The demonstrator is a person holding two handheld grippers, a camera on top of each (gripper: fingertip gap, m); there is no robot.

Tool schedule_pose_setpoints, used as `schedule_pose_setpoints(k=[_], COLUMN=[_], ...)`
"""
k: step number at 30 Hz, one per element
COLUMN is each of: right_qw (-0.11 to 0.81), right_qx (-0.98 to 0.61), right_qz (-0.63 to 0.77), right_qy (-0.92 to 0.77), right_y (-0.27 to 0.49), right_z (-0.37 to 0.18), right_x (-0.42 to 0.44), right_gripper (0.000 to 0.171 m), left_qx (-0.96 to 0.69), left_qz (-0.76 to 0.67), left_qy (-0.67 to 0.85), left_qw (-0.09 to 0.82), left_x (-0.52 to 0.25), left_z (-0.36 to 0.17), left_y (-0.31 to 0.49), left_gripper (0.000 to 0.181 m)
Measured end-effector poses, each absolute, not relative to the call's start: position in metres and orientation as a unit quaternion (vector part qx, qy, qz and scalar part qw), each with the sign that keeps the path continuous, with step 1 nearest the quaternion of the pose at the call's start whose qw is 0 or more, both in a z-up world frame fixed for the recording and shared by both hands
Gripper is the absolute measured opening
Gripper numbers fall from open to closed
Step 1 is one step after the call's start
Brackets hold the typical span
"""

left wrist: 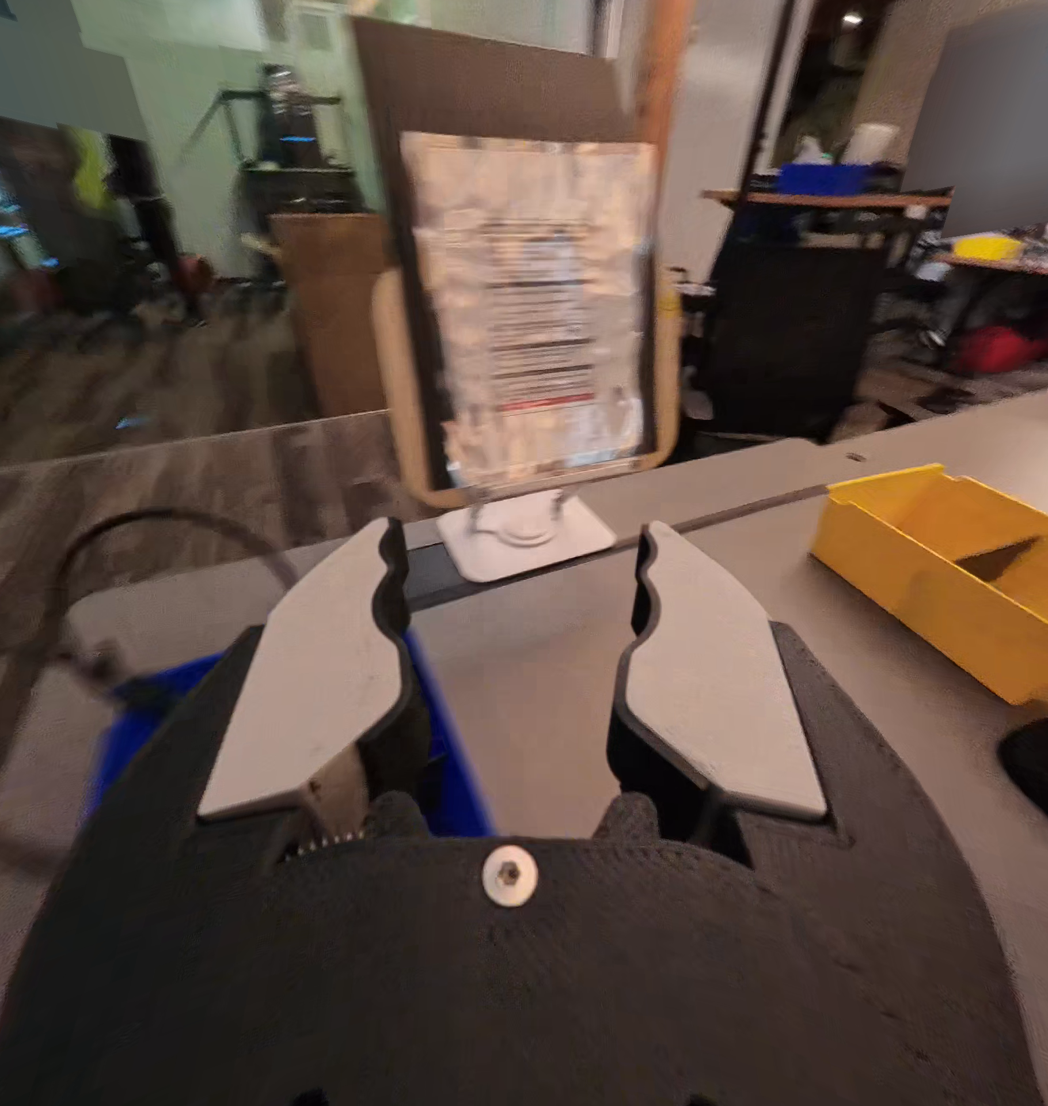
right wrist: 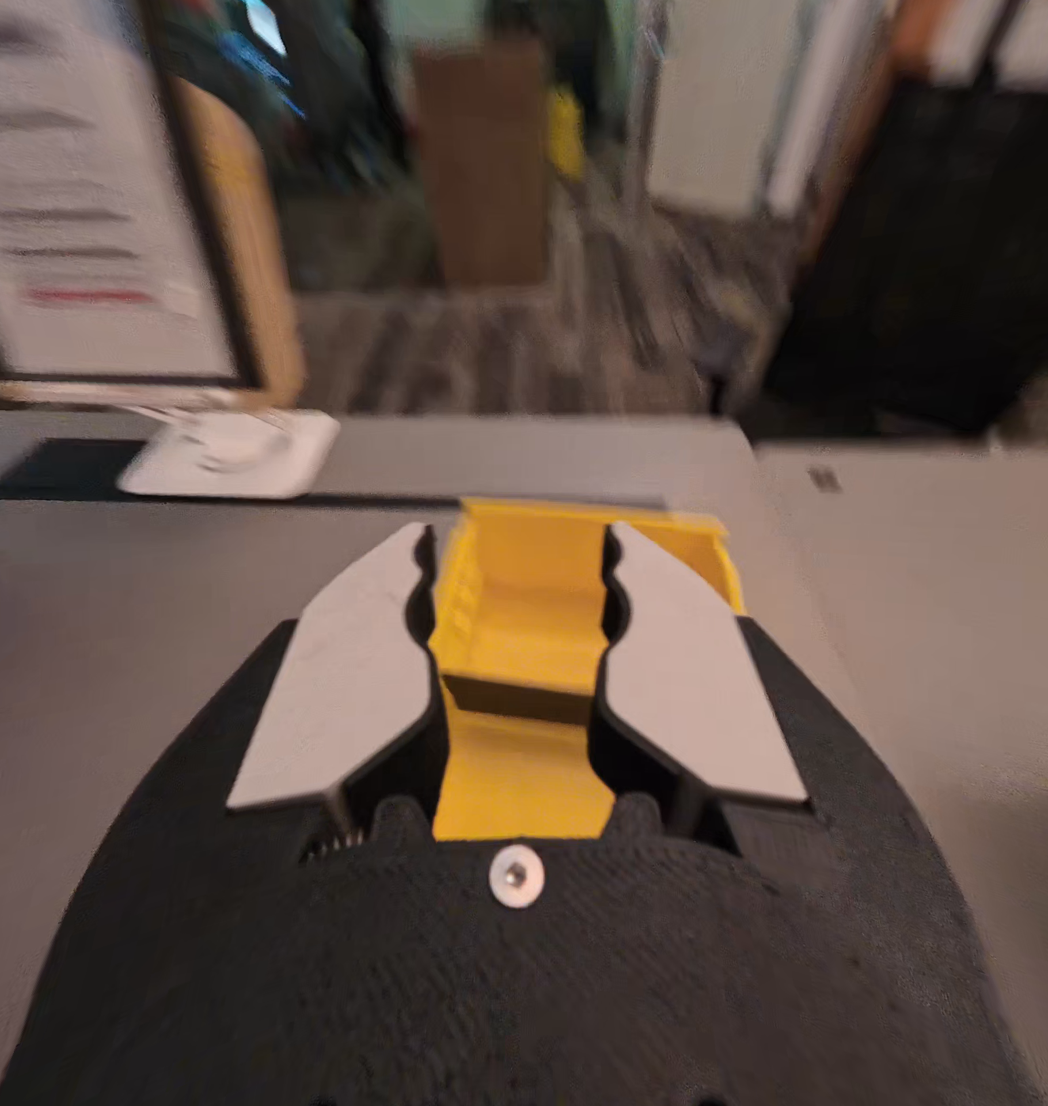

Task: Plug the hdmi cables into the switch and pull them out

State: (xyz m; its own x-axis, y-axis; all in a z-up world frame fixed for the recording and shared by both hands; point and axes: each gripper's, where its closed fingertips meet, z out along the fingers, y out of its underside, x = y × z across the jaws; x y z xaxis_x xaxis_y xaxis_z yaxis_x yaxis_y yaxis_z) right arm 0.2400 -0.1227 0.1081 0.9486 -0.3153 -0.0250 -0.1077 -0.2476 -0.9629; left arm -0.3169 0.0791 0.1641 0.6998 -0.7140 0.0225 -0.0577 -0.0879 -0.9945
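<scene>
My left gripper [left wrist: 518,538] is open and empty above the grey table [left wrist: 533,688]. A blue bin [left wrist: 444,766] lies under its left finger, mostly hidden. A dark cable [left wrist: 168,520] arcs up at the left, beyond the bin, and its plug end is blurred. My right gripper [right wrist: 518,541] is open and empty, hovering over a yellow bin [right wrist: 521,622] that shows empty between the fingers. The same yellow bin [left wrist: 952,604] sits at the right in the left wrist view. No HDMI switch is visible in either view.
A framed printed sheet on a white stand [left wrist: 533,311] stands at the table's far edge, also at the left of the right wrist view [right wrist: 91,197]. A dark round object [left wrist: 1042,772] sits at the right edge. Cluttered room and floor lie beyond the table. The tips of one gripper are about 60 cm away from the tips of the other. The dark round object [left wrist: 1042,772] lies around 30 cm away from my right fingertips.
</scene>
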Motion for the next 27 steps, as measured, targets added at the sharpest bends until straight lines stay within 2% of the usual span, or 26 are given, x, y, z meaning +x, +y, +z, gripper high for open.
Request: schedule_pose_setpoints(k=[2,3,5,8,10,12,16,17,21,27], right_qw=[0.637,0.636,0.633,0.608,0.534,0.477,0.395,0.384,0.385,0.38], right_qx=[-0.765,-0.768,-0.772,-0.794,-0.845,-0.878,-0.915,-0.92,-0.919,-0.915], right_qz=[-0.084,-0.073,-0.042,0.007,0.005,0.009,0.043,0.039,-0.003,-0.047], right_qy=[0.045,0.011,-0.028,-0.003,0.013,0.035,0.066,0.073,0.085,0.123], right_y=[-0.082,-0.061,-0.021,0.033,0.054,0.066,0.076,0.077,0.078,0.078], right_z=[0.12,0.113,0.089,0.025,-0.039,-0.09,-0.151,-0.157,-0.16,-0.164], right_x=[0.175,0.144,0.094,0.051,0.039,0.032,0.016,0.015,0.015,0.015], right_gripper=[0.075,0.08,0.091,0.093,0.096,0.101,0.108,0.115,0.121,0.123], left_qx=[-0.7,-0.722,-0.751,-0.773,-0.793,-0.801,-0.843,-0.852,-0.865,-0.901], left_qz=[-0.261,-0.25,-0.23,-0.199,-0.127,-0.063,-0.108,-0.113,-0.089,-0.081], left_qy=[0.316,0.327,0.336,0.328,0.321,0.31,0.275,0.27,0.263,0.24], left_qw=[0.585,0.556,0.52,0.506,0.502,0.508,0.45,0.435,0.417,0.352], left_x=[-0.245,-0.214,-0.16,-0.111,-0.112,-0.125,-0.128,-0.128,-0.133,-0.135], left_z=[0.143,0.122,0.073,-0.008,-0.056,-0.082,-0.117,-0.124,-0.142,-0.166], left_y=[0.075,0.077,0.085,0.104,0.12,0.134,0.133,0.132,0.139,0.14], left_gripper=[0.099,0.105,0.113,0.112,0.118,0.125,0.126,0.129,0.132,0.142])
